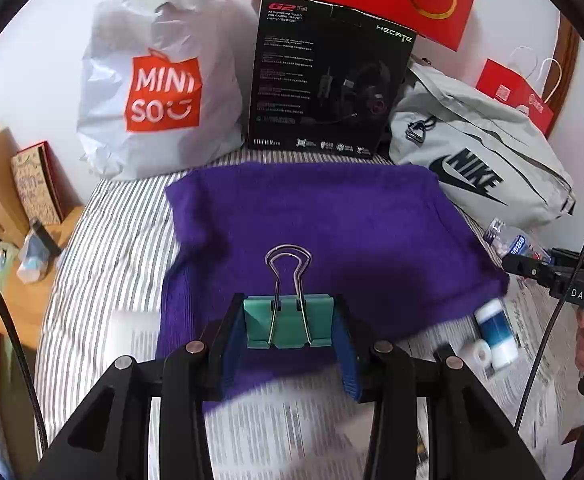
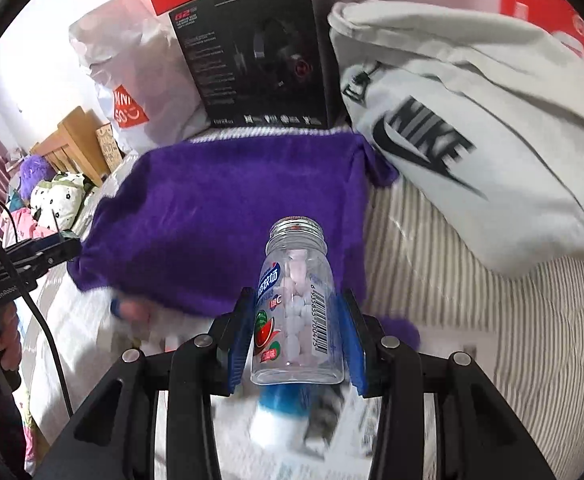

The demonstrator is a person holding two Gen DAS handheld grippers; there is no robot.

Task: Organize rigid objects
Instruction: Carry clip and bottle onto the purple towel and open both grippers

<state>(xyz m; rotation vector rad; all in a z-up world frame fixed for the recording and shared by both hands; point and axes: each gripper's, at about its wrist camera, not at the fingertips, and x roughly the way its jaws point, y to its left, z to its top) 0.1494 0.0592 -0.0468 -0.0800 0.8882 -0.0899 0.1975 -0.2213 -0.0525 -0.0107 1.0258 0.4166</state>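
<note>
Both tongs are carrying: left tongs point(image 1: 289, 322) grasp a green clip point(image 1: 287, 322), right tongs point(image 2: 296, 334) a candy bottle point(image 2: 298, 312); next, setting both on the purple cloth point(image 1: 332, 216) ahead.

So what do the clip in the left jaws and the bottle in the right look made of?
Binder clip: painted teal sheet metal, probably steel, with shiny bent-wire handles. Bottle: clear, glossy plastic by the look, though glass isn't ruled out; pale tablets show through the wall, and the label is printed.

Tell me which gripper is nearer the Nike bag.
Right. The right gripper, shut on the candy bottle, is beside the Nike bag; the left gripper holds the binder clip farther left.
</note>
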